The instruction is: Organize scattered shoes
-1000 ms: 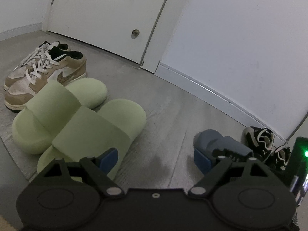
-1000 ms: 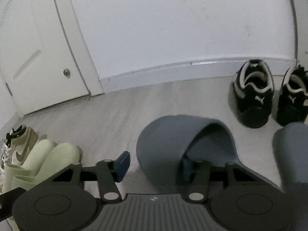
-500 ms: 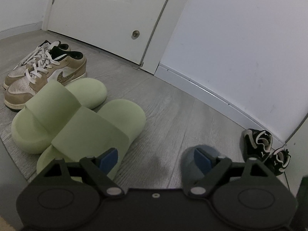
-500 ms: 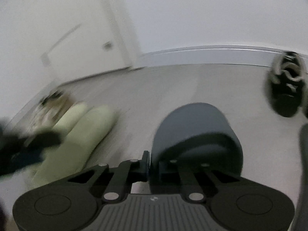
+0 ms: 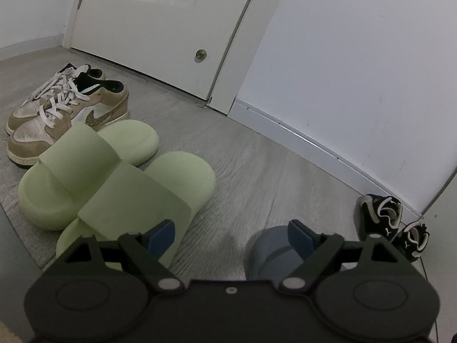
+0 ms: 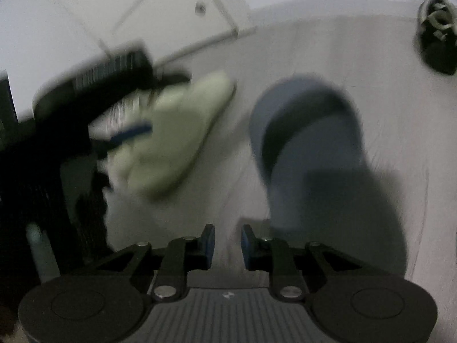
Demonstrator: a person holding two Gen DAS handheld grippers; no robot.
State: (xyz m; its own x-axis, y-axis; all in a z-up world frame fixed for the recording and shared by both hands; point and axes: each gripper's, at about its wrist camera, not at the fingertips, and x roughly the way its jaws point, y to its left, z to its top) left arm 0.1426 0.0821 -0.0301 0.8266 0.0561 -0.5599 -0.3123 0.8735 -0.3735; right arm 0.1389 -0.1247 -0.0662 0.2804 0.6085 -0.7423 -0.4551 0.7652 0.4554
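A blue-grey slipper [image 5: 265, 248] lies on the grey floor just behind my left gripper's right finger; in the blurred right wrist view this slipper [image 6: 308, 131] sits ahead and to the right of my right gripper [image 6: 227, 238]. Those jaws are opening, a narrow gap apart, with only floor between them. My left gripper [image 5: 230, 233] stands wide open over bare floor. A pair of pale green slides [image 5: 120, 183] lies left of it, side by side. The green slides [image 6: 182, 131] and the left gripper's body [image 6: 85, 108] show blurred in the right view.
Tan and white laced sneakers [image 5: 65, 114] stand beyond the green slides, near a white door [image 5: 160, 28]. A pair of small black sneakers [image 5: 391, 223] rests by the white baseboard at the right, one of them [image 6: 437, 34] in the right view too.
The right gripper shut on the blue-grey slipper, carried it left toward the green slides and let go. The slipper now lies nearer the left gripper, which kept still.
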